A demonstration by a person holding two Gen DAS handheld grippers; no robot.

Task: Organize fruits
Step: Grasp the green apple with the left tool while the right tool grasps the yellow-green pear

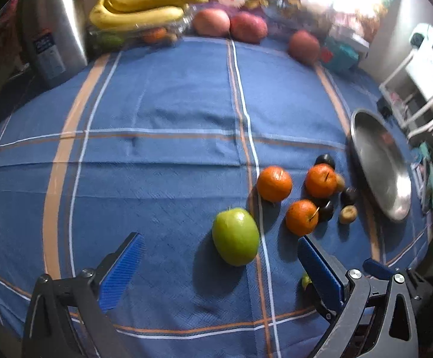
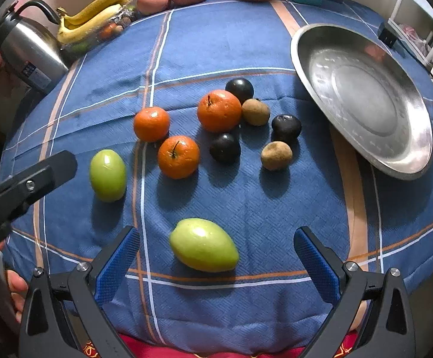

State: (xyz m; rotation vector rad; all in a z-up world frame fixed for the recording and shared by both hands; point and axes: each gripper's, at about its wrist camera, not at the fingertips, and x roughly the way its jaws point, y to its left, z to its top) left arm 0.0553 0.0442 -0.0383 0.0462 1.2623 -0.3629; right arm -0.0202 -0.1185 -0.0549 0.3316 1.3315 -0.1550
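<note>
as it lies sideways, green fruit [image 2: 203, 245], long axis left-right, pointed tip right

A green apple [image 1: 236, 236] is seen lying between the spread fingers of the left gripper [image 1: 220, 256]; three oranges [image 1: 274, 183] are grouped farther right.

No words or numbers can be read anywhere. The shiny kettle [image 2: 28, 50], at about ten o'clock in the right wrist view, has a dark label [image 2: 34, 73] with tiny light marks, too small and blurry to read. The same label [image 1: 44, 43] is just as blurry in the left wrist view.
</note>
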